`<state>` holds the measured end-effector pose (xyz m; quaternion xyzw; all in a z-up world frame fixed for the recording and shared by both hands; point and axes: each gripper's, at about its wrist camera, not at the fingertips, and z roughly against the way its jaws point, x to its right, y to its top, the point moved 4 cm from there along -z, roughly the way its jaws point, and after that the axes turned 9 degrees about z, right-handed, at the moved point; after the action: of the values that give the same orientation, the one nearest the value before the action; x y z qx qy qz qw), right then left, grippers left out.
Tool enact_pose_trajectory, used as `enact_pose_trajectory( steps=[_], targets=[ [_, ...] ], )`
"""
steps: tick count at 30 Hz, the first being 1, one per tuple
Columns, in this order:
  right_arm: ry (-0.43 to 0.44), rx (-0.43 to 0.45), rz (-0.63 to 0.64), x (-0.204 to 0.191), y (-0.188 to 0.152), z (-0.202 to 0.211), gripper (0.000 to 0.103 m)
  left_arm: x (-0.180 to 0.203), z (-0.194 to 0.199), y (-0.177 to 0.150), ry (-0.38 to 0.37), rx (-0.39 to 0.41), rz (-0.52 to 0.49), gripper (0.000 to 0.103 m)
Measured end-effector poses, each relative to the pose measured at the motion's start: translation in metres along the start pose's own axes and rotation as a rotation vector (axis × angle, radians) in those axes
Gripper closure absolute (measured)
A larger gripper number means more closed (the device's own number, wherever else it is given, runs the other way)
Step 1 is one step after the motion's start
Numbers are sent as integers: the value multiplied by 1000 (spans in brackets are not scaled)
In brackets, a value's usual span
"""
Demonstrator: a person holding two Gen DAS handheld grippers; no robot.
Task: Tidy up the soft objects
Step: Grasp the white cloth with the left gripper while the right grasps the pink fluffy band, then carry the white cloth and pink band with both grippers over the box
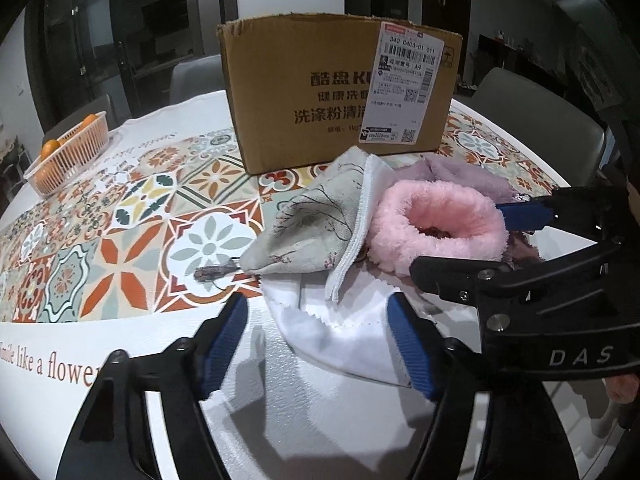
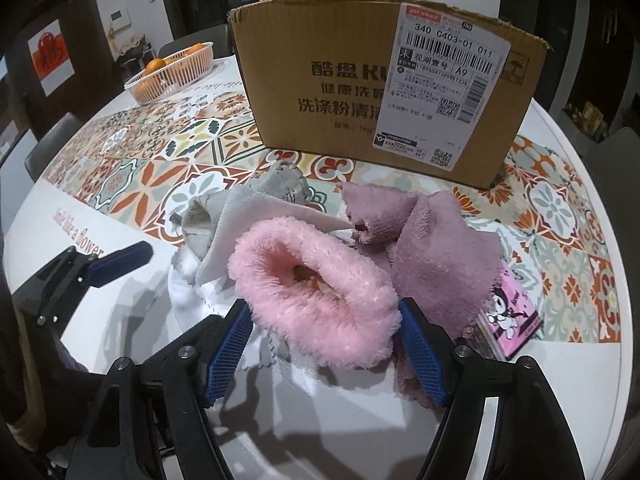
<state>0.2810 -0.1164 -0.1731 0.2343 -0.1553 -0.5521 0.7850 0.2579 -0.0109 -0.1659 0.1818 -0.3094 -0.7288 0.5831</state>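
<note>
A heap of soft things lies on the patterned tablecloth [image 1: 132, 248] in front of a cardboard box [image 1: 320, 92] [image 2: 340, 92]. The heap holds a pink fluffy ring [image 1: 436, 232] [image 2: 312, 292], a mauve towel [image 2: 440, 248], a grey printed cloth [image 1: 312, 224] [image 2: 208, 216] and a white cloth [image 1: 340, 332]. My left gripper [image 1: 320, 340] is open, low over the table, with the white cloth's near corner between its jaws. My right gripper [image 2: 324, 344] [image 1: 460, 240] is open and straddles the pink ring, whose fluff brushes both blue pads.
An orange basket [image 1: 68, 152] [image 2: 172, 72] with oranges stands at the far left of the round table. A pink cartoon-printed pack [image 2: 508, 316] lies right of the heap. Chairs and dark cabinets stand behind the table.
</note>
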Motion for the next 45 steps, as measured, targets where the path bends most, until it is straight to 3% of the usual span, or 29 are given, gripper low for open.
enact_pose_trajectory(
  steps=[3,11,14,20,23,45],
  targets=[
    [-1,6,5,-1,1,-1,28,0,-5,-1,-12,-17,11,43],
    [-3,20,-10,-1,2,-3,29,-6,-11,-4,-32,-55,63,83],
    [-9,25,-1,-3,1,-3,39,-7,-10,-5,-33,-58,66,94],
    [1,32,-4,-3,0,-1,67,-6,-5,-9,-54,-69,101,97],
    [1,39,-11,-4,0,3,74,-7,2,-11,-57,-62,116,97],
    [6,150,-102,-1,-9,62,75,8,80,20,-76,129,143,97]
  ],
)
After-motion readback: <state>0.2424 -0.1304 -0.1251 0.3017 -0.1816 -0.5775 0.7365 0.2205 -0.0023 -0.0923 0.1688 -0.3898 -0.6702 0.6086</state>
